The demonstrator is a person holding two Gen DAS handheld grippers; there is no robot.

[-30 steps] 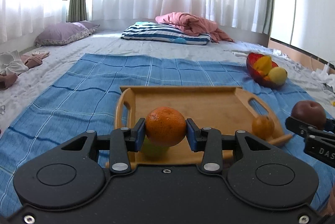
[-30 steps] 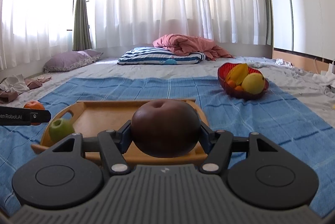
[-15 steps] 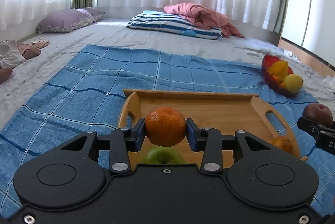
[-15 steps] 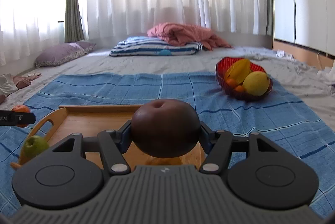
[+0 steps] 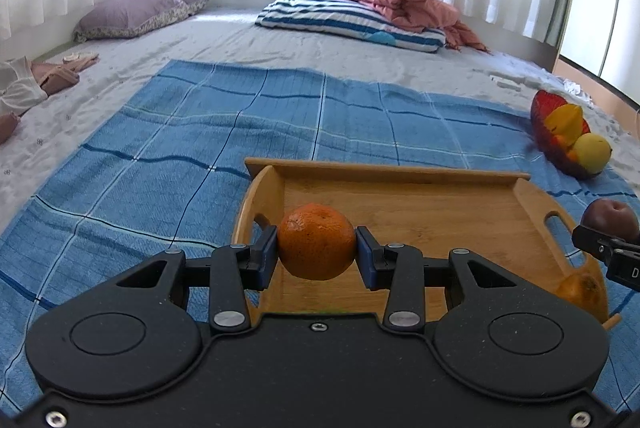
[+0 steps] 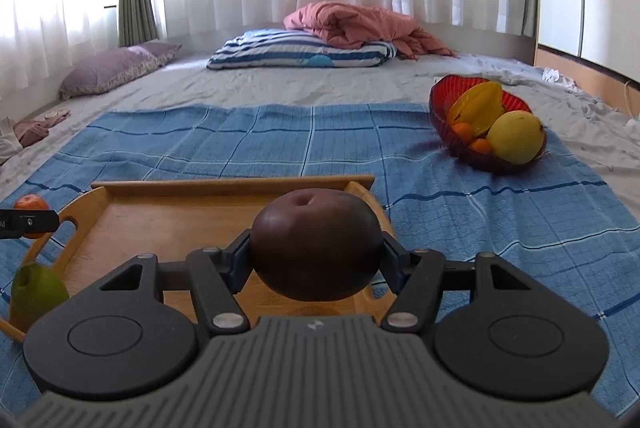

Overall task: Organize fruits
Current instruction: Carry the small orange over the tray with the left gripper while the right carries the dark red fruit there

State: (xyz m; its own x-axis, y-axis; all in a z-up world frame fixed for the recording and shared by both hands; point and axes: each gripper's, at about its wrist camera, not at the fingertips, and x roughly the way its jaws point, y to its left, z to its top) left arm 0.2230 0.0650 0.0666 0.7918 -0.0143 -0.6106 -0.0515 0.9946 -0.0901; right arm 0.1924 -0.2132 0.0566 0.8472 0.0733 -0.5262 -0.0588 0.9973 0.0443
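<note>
From the left wrist view, the left gripper (image 5: 316,252) is clamping an orange (image 5: 316,241) between its blue pads, the jaws closing narrowly on both sides of the fruit. The orange is hanging above the near left part of a wooden tray (image 5: 400,172), which is lying on a blue checked blanket (image 5: 224,132) spread over the bed. At the tray's near right corner a second orange fruit (image 5: 581,288) is sitting against the rim. Far right, a red bowl (image 5: 542,108) is holding a yellow round fruit (image 5: 593,153) and a starfruit (image 5: 566,122). The right gripper is showing at the right edge, carrying a dark brownish-red apple (image 5: 610,217).

From the right wrist view, the right gripper (image 6: 316,260) is gripping that dark apple (image 6: 316,248), its jaws standing fairly wide around the broad fruit, pads pressing on both sides. The apple is hovering over the near right part of the tray (image 6: 232,184). A green apple (image 6: 38,290) is resting at the tray's near left corner. The red bowl (image 6: 444,94) of fruit is lying well apart on the blanket (image 6: 500,220), to the right. At the left edge, the left gripper's tip is showing with its orange (image 6: 30,203).
</note>
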